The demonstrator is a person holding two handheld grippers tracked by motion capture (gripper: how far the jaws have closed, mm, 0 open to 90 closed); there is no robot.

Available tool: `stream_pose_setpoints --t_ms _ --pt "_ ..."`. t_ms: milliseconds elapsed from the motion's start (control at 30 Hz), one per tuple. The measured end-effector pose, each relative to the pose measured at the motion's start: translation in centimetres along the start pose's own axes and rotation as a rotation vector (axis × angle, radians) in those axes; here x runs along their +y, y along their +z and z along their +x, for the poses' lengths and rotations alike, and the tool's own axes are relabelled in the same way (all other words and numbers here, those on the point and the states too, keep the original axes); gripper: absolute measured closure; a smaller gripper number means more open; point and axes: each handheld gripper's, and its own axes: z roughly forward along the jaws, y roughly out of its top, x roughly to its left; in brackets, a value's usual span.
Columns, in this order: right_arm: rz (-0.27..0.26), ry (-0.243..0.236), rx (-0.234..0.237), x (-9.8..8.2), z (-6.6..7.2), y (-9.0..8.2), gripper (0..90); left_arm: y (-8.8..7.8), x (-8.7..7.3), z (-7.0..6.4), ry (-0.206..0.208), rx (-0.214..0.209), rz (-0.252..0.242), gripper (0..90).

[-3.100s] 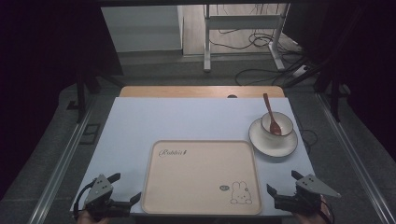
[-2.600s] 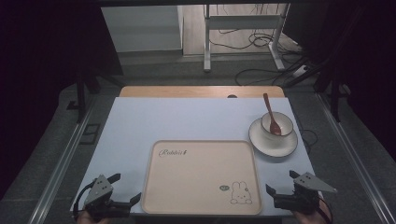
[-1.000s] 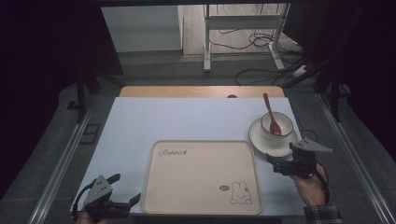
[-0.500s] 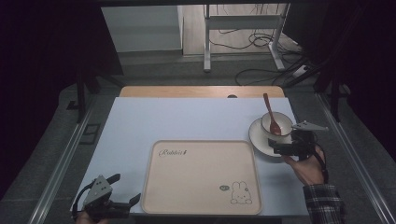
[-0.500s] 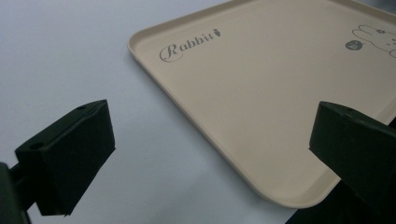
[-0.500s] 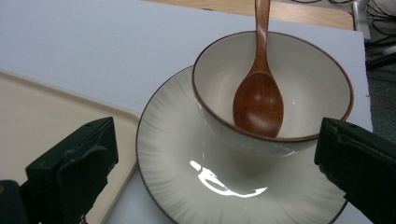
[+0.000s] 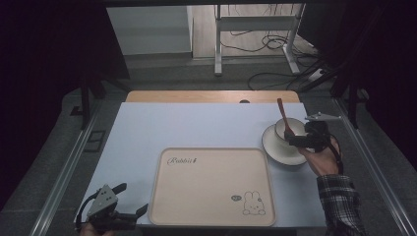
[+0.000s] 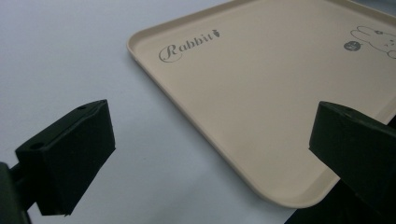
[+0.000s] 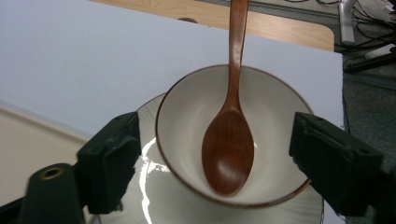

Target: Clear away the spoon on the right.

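Nearest, the left gripper (image 7: 132, 212) gapes beside the smooth beige rectangular plastic tray (image 7: 212, 183). Farther off, the right gripper (image 9: 215, 161), jaws just narrowing yet unclenched, straddles the glossy white brown-rimmed ceramic bowl (image 9: 275, 121) on its white saucer (image 7: 276, 147), cradling a polished brown wooden spoon (image 9: 229, 140).

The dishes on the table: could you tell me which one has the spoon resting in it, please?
The bowl, white with a brown rim. It stands on the saucer, and the wooden spoon lies inside it; the beige tray holds nothing.
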Motion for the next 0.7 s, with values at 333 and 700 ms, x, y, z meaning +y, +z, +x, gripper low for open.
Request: stream_pose_setpoints --t_ms 333,700 --pt "0.020 -0.009 -0.022 2.4 -0.5 2.1 20.8 0.0 0.0 0.0 0.000 -0.003 -0.003 0.0" --pt "0.032 -0.034 -0.059 4.3 -0.7 4.3 34.5 -0.1 -0.1 0.1 -0.002 -0.005 -0.006 0.0"
